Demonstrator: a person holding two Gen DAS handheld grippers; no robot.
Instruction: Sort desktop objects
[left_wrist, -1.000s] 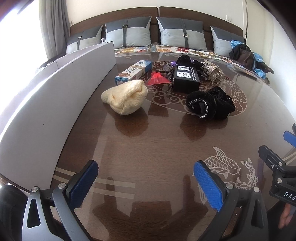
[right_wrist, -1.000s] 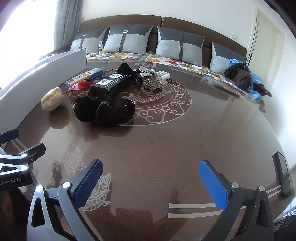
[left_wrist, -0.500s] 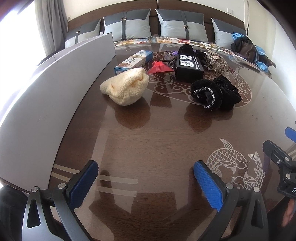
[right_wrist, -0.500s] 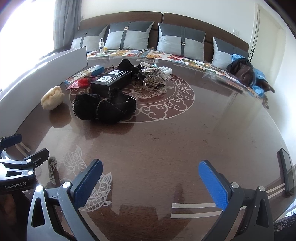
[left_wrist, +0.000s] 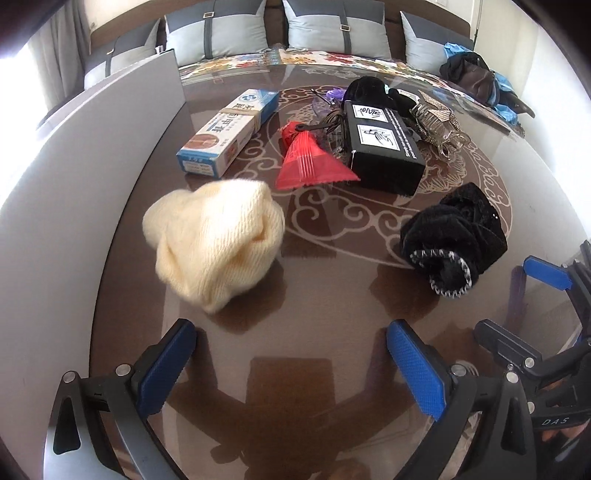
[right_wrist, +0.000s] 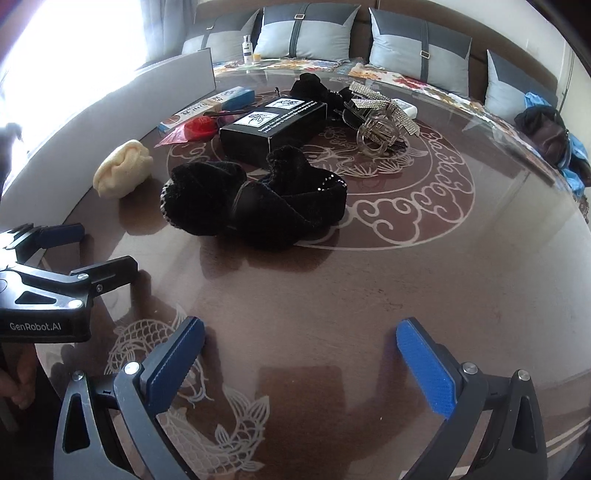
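Observation:
A cream knitted hat (left_wrist: 216, 243) lies just ahead of my open, empty left gripper (left_wrist: 291, 354); it also shows in the right wrist view (right_wrist: 123, 168). A black fabric bundle (right_wrist: 255, 199) lies ahead of my open, empty right gripper (right_wrist: 301, 349) and shows in the left wrist view (left_wrist: 454, 240). Behind them are a black box (left_wrist: 380, 142), a red packet (left_wrist: 308, 158), a blue-and-white carton (left_wrist: 231, 131) and a sparkly hair claw (right_wrist: 380, 114).
The round brown glass-topped table (right_wrist: 369, 288) has a grey board (left_wrist: 74, 177) standing along its left edge. A sofa with grey cushions (right_wrist: 310, 33) is behind the table. A dark bag (right_wrist: 546, 129) lies at the far right.
Both grippers have moved forward toward the objects. The cream hat and the black bundle now sit much closer to the fingers. Both grippers stay open.

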